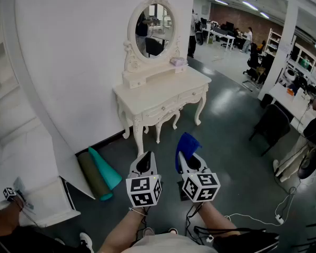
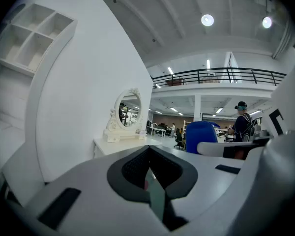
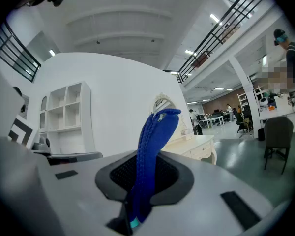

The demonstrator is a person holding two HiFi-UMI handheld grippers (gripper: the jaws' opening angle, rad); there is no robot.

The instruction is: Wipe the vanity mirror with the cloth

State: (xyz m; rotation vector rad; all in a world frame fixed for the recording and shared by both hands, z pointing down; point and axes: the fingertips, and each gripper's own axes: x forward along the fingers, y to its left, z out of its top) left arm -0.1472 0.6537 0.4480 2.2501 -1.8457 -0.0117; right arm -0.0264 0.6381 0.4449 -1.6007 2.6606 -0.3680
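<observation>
An oval vanity mirror [image 1: 152,23] in a carved cream frame stands on a cream dressing table [image 1: 163,91] against the white wall, some way ahead of both grippers. It shows small in the left gripper view as the mirror [image 2: 125,113]. My right gripper [image 1: 187,154] is shut on a blue cloth [image 1: 186,147], which sticks up from its jaws as a folded strip [image 3: 152,151] and hides most of the mirror there. My left gripper [image 1: 145,159] is shut with nothing in it, beside the right one.
A teal roll [image 1: 106,168] and an olive roll [image 1: 92,174] lie on the floor by the wall. A small pale box [image 1: 178,61] sits on the table. White shelving [image 1: 21,157] stands at left, a dark chair [image 1: 274,125] at right. A person [image 2: 242,124] stands far off.
</observation>
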